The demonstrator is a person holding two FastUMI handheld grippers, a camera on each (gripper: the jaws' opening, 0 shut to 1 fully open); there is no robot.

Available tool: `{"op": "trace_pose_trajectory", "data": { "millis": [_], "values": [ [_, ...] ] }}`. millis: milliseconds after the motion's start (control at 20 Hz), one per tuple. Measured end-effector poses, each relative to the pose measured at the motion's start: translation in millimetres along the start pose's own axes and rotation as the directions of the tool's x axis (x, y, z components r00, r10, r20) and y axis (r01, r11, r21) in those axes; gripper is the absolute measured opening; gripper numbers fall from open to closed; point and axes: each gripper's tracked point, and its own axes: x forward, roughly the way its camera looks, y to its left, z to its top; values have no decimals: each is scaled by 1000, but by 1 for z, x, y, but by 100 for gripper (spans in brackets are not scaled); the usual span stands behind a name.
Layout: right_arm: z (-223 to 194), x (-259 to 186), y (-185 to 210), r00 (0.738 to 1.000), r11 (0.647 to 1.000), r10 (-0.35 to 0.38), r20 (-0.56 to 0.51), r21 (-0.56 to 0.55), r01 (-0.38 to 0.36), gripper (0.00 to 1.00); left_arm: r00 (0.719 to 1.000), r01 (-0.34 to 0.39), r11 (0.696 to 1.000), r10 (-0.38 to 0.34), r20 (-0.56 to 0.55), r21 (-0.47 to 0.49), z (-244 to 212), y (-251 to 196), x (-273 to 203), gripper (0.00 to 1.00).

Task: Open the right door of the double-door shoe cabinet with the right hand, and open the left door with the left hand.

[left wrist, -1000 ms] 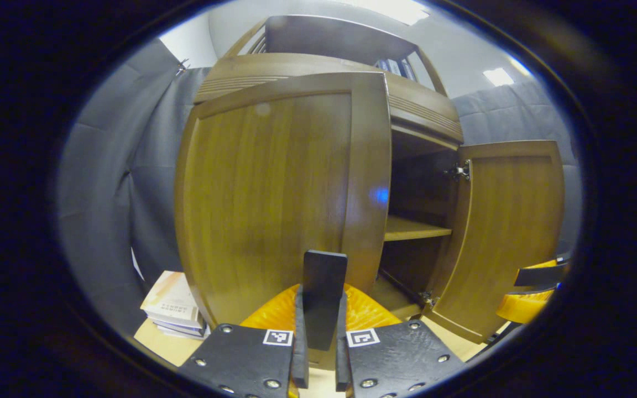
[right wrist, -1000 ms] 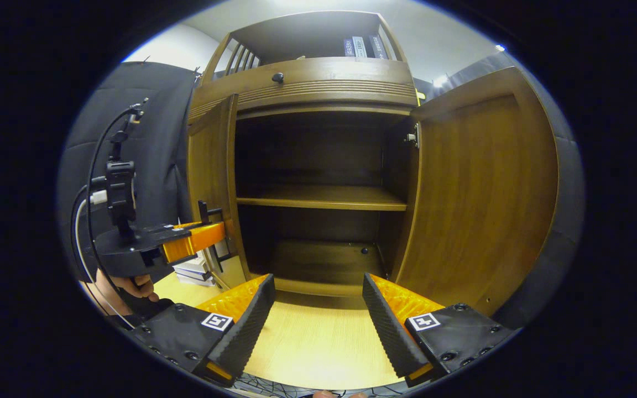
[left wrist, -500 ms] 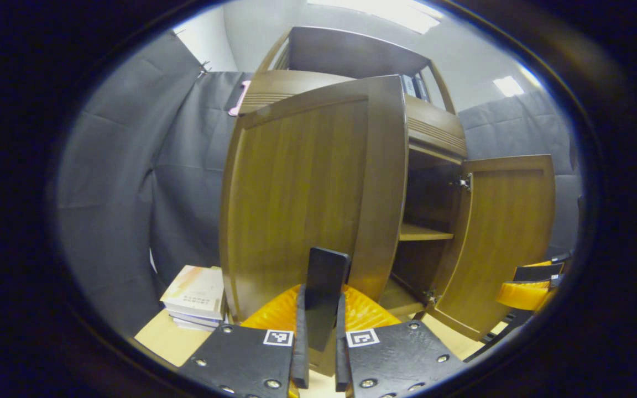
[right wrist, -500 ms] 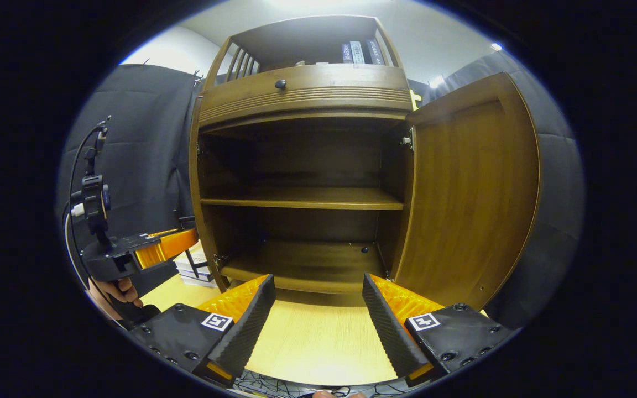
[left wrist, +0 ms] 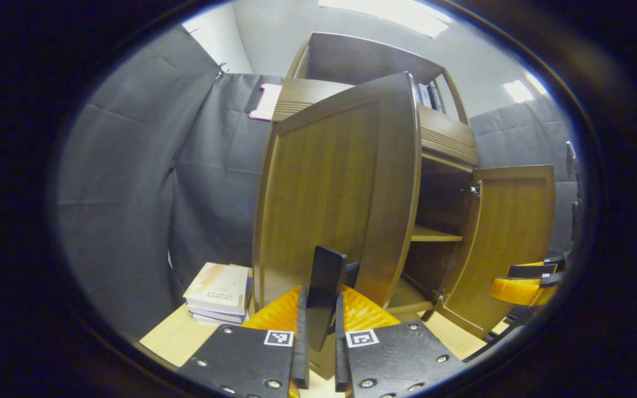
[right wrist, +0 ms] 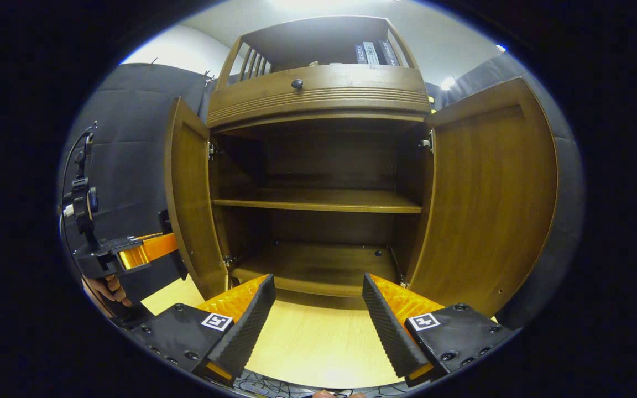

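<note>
The brown wooden shoe cabinet (right wrist: 318, 97) stands with both doors swung out. In the left gripper view the left door (left wrist: 329, 188) fills the middle, and my left gripper (left wrist: 318, 315) is shut on its black handle (left wrist: 325, 276). The right door (left wrist: 512, 237) stands wide open behind it. In the right gripper view the left door (right wrist: 188, 204) is seen nearly edge on, with the left gripper (right wrist: 141, 254) and a hand (right wrist: 105, 287) beside it. The right door (right wrist: 490, 188) stands open. My right gripper (right wrist: 318, 298) is open and holds nothing, short of the cabinet's floor.
Inside is one shelf (right wrist: 318, 200) with nothing on it. A drawer knob (right wrist: 297, 84) and books (right wrist: 374, 52) sit above. A stack of books (left wrist: 216, 290) lies on the light wooden table (right wrist: 318, 342), left of the cabinet. A pink object (left wrist: 266, 102) hangs on the cloth wall.
The left door has swung further open, drawn by the left gripper on its handle. The right gripper stays open in much the same place; the right door has not moved.
</note>
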Motion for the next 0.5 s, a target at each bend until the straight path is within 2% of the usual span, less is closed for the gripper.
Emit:
{"op": "trace_pose_trajectory", "data": {
  "millis": [150, 250, 400, 500],
  "values": [
    [-2, 5, 4, 1000, 1000, 10, -12, 14, -10, 100, 1000, 5, 1000, -5, -1, -5, 0, 19, -9, 22],
    [1, 7, 4, 1000, 1000, 10, -5, 17, -10, 97, 1000, 3, 1000, -3, 5, -24, 2, 34, -17, 18],
    [8, 10, 0, 1000, 1000, -2, 9, 8, 2, 96, 1000, -10, 996, 11, 16, -90, 3, 66, -30, 21],
    [10, 12, -5, 1000, 1000, -14, 10, 6, 14, 96, 999, -32, 996, 35, 27, -78, 5, 88, -38, 21]
  ]
}}
